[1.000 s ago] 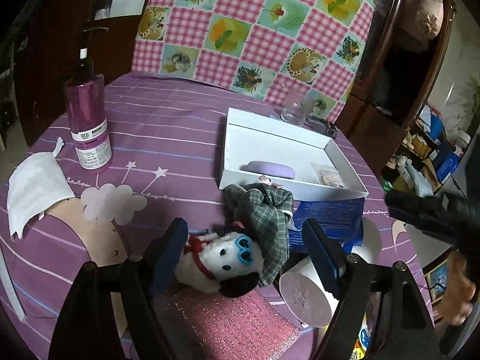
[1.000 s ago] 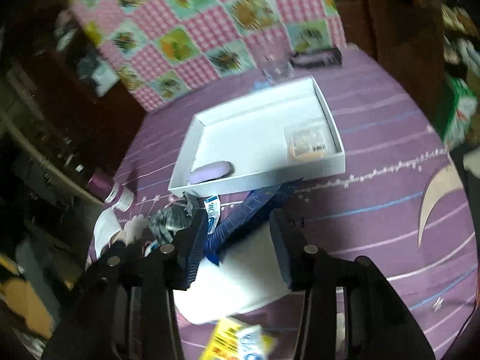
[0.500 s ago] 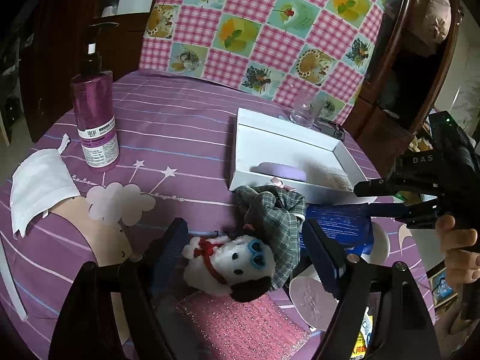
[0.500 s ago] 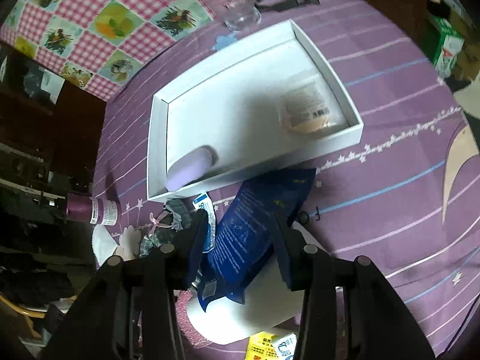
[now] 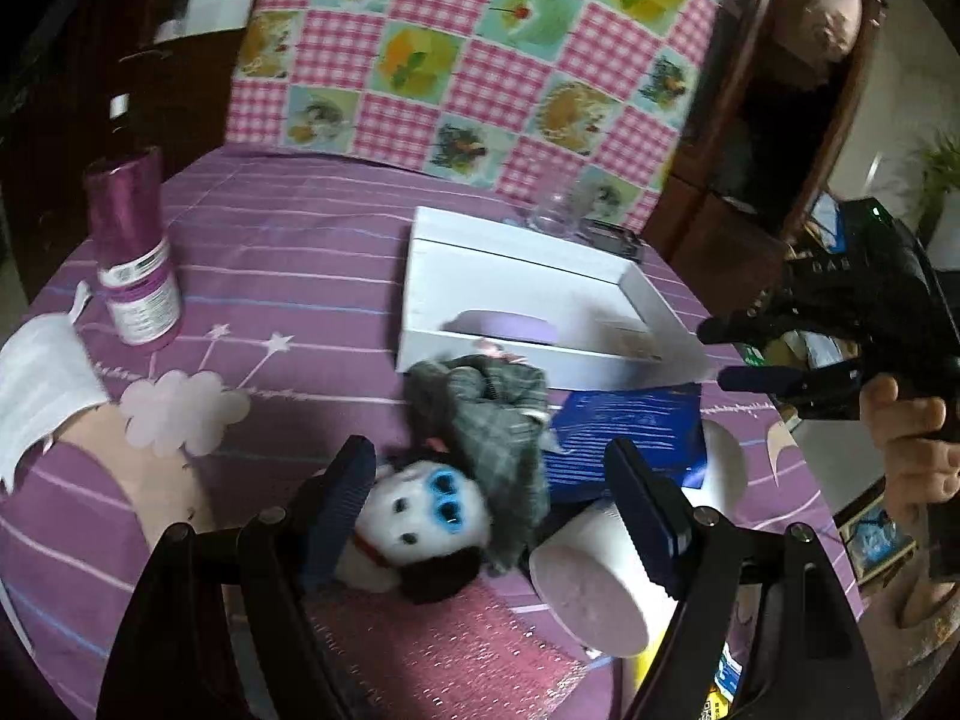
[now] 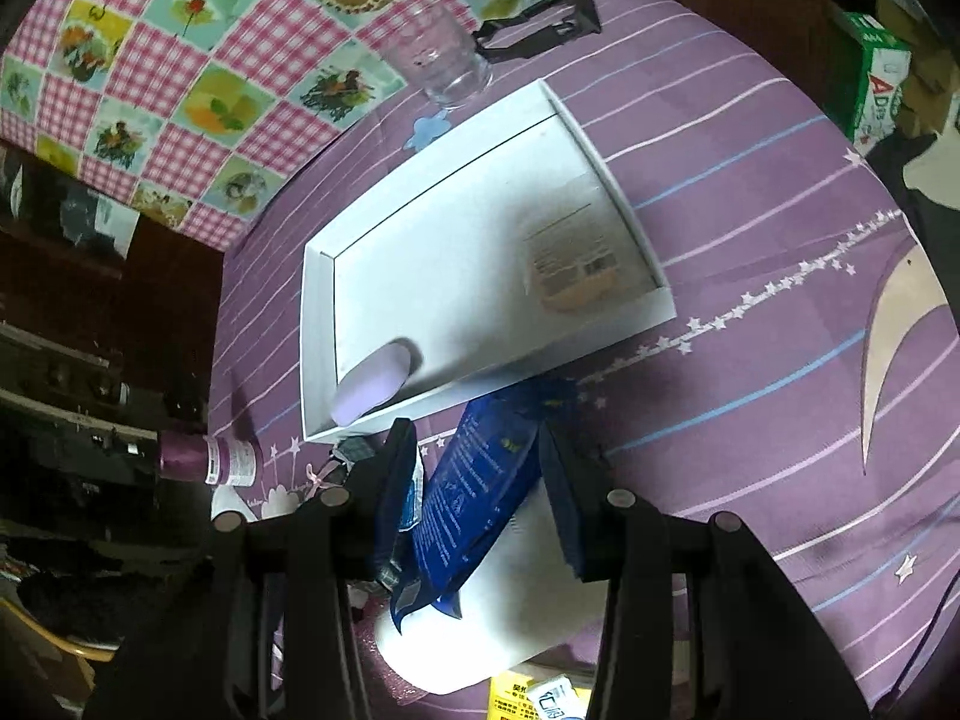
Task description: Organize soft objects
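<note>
Right wrist view: the right gripper hangs over the blue pack, jaws partly open and astride it, pads not yet pressing as far as I can see, so nothing is held. The pack lies across a white roll. I'd worry that a squeeze there nudges the roll, which could turn and slide the pack away or shove the clutter beside it; the slick wrapper might also slip from the pads.

The left gripper stands wide open around the plush dog, gripping nothing. A plaid cloth drapes over the dog's head, so closing now might catch the cloth too and drag both.

The tray, where I take the soft things to be bound, sits just beyond the pile, with a lilac pad and a small packet inside. Its near wall is low but could snag a carried item.

The table wears a purple striped cloth; a checked pink quilt rises behind, among dark wooden furniture. A purple bottle and a glass stand nearby.
</note>
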The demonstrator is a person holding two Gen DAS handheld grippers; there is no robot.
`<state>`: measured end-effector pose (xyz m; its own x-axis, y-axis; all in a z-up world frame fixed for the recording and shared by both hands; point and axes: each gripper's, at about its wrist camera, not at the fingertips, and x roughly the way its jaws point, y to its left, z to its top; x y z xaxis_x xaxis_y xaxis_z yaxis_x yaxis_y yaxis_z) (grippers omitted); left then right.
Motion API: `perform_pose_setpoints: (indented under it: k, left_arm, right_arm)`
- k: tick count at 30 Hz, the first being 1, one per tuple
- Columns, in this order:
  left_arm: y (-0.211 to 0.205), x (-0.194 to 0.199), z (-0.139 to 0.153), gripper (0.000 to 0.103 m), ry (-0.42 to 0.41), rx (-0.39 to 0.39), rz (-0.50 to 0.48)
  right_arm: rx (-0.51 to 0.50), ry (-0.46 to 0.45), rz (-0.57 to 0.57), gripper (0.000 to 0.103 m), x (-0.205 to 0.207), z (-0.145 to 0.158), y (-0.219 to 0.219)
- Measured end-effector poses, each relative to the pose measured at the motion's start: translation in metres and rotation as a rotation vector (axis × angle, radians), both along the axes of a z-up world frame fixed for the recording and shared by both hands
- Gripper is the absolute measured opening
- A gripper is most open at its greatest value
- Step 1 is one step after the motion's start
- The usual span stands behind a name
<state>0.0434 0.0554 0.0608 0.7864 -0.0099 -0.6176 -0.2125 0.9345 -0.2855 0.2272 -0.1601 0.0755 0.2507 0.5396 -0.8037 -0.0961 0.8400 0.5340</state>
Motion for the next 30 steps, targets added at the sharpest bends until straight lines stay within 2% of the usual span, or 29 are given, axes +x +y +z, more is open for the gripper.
perform_pose_setpoints:
  k: [3,10,15,30]
  left_arm:
    - [-0.008,0.008,0.004,0.079,-0.03,0.039,0.001]
    - [0.001,0.017,-0.005,0.079,-0.007,-0.045,0.018]
    - [0.003,0.011,-0.008,0.079,-0.018,-0.036,0.037]
    - [0.003,0.01,-0.009,0.079,-0.005,-0.024,0.048]
  right_arm:
    - [0.0,0.007,0.007,0.044,0.0,0.001,-0.002]
    - [0.042,0.051,0.034,0.044,0.001,-0.004,0.002]
    - [0.072,0.075,0.06,0.044,0.0,-0.007,0.006]
    - [0.039,0.1,0.057,0.044,0.002,-0.016,0.009]
